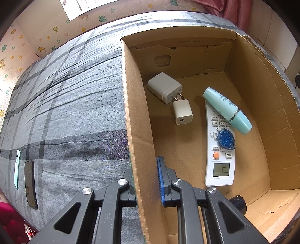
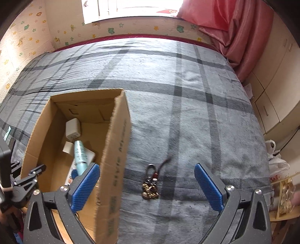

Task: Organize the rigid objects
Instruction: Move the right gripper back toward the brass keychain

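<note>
Grey plaid bed (image 2: pixel 187 105) carries my cardboard box (image 1: pixel 137 150).
Left hand-held gripper (image 1: pixel 146 180) pinches its wall, hiding one finger; right hand-held gripper (image 2: pixel 148 189) gapes empty, blurry keychain (image 2: pixel 151 185) at 12 o'clock.

- A home bedroom: a bed (image 2: pixel 187 105) under a grey plaid blanket fills the room.
- Cartoon-animal wallpaper (image 2: pixel 28 41), a pink curtain (image 2: pixel 234 32) and a window (image 2: pixel 131 9) behind it.
</note>
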`<state>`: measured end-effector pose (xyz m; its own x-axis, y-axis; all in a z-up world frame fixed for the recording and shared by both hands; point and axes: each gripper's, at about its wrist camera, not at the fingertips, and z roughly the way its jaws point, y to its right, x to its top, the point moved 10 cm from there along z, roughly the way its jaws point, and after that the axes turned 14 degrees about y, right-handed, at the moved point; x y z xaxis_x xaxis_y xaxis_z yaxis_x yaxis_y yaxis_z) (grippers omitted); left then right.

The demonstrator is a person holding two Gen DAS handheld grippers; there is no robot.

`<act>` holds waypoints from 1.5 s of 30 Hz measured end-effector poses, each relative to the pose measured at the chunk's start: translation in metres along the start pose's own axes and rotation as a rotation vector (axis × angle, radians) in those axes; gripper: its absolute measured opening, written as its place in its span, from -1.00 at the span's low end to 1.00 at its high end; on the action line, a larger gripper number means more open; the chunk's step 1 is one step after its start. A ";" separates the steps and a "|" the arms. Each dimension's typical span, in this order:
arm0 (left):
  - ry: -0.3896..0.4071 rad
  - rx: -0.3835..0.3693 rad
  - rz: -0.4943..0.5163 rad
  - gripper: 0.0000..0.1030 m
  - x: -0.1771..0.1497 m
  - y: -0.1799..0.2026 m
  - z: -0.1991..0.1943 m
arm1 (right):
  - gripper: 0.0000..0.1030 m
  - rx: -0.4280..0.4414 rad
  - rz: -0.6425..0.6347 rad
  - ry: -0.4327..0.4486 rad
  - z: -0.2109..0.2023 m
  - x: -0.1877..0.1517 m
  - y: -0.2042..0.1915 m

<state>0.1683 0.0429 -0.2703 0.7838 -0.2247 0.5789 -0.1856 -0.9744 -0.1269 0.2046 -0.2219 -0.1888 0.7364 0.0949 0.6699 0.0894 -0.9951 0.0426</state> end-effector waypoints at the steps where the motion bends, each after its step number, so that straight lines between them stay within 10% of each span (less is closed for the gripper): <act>1: 0.000 0.000 0.000 -0.66 0.000 0.000 0.000 | 0.99 -0.003 0.004 -0.001 0.001 -0.002 0.004; 45: 0.002 -0.027 -0.011 -0.72 -0.004 -0.003 0.006 | 0.73 -0.016 0.010 -0.193 0.110 -0.093 0.028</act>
<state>0.1691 0.0471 -0.2767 0.7847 -0.2140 0.5817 -0.1928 -0.9762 -0.0991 0.2125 -0.2558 -0.3313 0.8525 0.0868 0.5155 0.0716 -0.9962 0.0493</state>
